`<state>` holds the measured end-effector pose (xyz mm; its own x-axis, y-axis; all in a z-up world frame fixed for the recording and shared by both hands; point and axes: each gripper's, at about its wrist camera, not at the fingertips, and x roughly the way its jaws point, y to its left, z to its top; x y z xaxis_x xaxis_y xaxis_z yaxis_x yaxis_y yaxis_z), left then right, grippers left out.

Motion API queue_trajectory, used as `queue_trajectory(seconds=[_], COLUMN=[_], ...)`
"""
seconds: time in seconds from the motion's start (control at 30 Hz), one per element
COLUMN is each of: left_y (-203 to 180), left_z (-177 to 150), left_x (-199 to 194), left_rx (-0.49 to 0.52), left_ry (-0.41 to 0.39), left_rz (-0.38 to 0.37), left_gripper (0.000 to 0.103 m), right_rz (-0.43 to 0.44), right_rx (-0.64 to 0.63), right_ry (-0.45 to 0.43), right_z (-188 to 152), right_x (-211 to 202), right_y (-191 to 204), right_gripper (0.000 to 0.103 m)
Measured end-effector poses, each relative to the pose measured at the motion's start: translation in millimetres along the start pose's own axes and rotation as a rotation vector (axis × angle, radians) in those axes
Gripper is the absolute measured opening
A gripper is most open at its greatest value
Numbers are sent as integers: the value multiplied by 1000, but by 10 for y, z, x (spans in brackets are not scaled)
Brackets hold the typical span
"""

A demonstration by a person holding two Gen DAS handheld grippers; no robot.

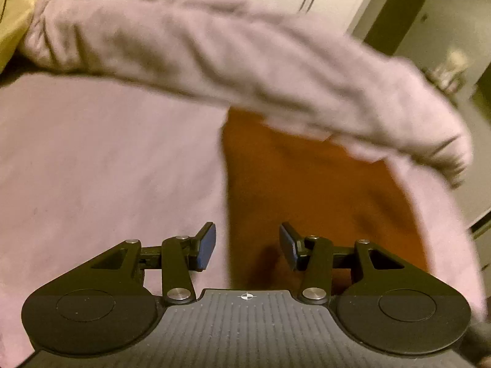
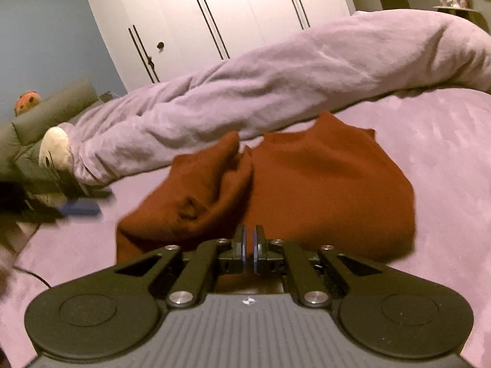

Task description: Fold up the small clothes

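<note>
Bed with a mauve sheet carries everything; a rolled lilac duvet runs across its far side. On the sheet, just before the duvet, lies the rust-brown garment, partly bunched, its left portion heaped in soft folds. Judged light, limp, not slippery and not fragile: it will sag from any single pinch, so hems or corners are the places to take it, one per side. Right tongs are pressed together at the garment's near edge; whether cloth sits between them I cannot tell. Left tongs are spread, empty, over the garment's left border. Right view shows the bunched folds, wardrobe doors and the left tongs' blue pad; left view shows only flat cloth, motion-blurred.
</note>
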<state>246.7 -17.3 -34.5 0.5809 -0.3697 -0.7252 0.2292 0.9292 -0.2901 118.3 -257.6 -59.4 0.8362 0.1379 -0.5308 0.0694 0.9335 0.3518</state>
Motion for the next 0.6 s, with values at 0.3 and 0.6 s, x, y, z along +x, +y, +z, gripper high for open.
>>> queue_trajectory(seconds=[0.3, 0.6], left_y=[-4, 8], left_z=[-145, -156], left_x=[136, 170], left_rx=[54, 52], left_ry=[27, 24], left_rz=[-12, -28], left_gripper=[51, 54], right_rz=[147, 211], right_rx=[45, 160], right_ry=[39, 234], right_z=[512, 427], right_x=[395, 1082], right_y=[199, 153], right_gripper=[47, 30])
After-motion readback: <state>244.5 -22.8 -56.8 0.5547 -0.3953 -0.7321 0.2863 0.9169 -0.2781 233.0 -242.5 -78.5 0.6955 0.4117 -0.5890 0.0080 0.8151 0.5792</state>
